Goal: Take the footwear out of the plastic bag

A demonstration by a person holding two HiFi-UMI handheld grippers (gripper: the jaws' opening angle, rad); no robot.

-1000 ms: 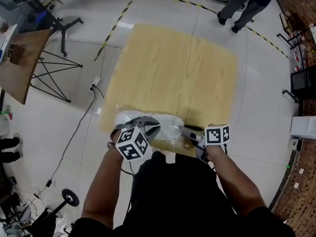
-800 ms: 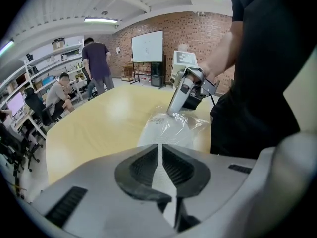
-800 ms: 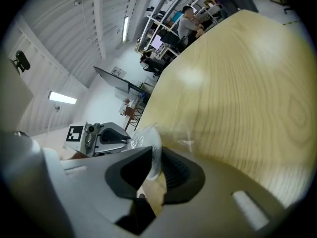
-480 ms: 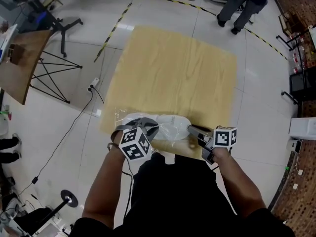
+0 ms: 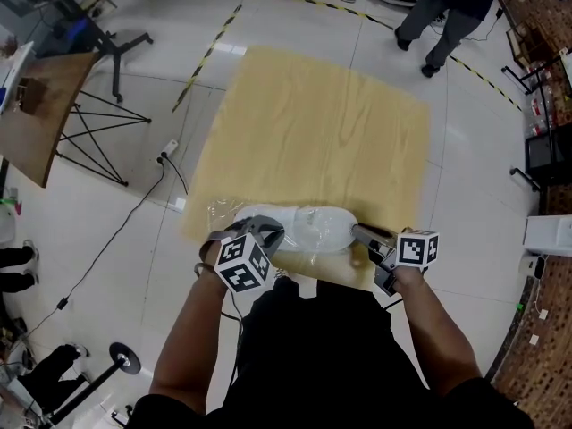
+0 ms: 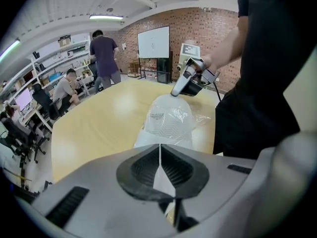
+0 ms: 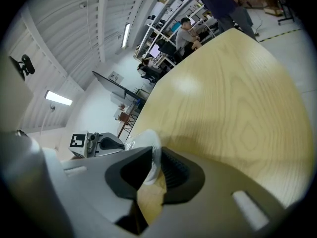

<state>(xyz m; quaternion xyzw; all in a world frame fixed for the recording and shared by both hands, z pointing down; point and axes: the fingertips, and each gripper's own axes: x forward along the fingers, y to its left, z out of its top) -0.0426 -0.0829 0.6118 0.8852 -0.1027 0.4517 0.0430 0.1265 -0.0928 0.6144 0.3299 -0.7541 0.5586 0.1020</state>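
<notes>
L gripper [image 6: 159,155]: fingers [image 6: 143,168] just closed, pinching bag [image 5: 222,213] | R gripper [image 7: 152,168]: fingers just closed on shoe [image 5: 317,229]

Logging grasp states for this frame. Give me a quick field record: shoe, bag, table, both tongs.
shoe: white, at the near edge of the table, still under plastic
bag: clear, wrapped round the shoe
left tongs: just closed further, shut on bag film
right tongs: just closed, shut on one end of the shoe
task: shoe not yet out of the bag
</notes>
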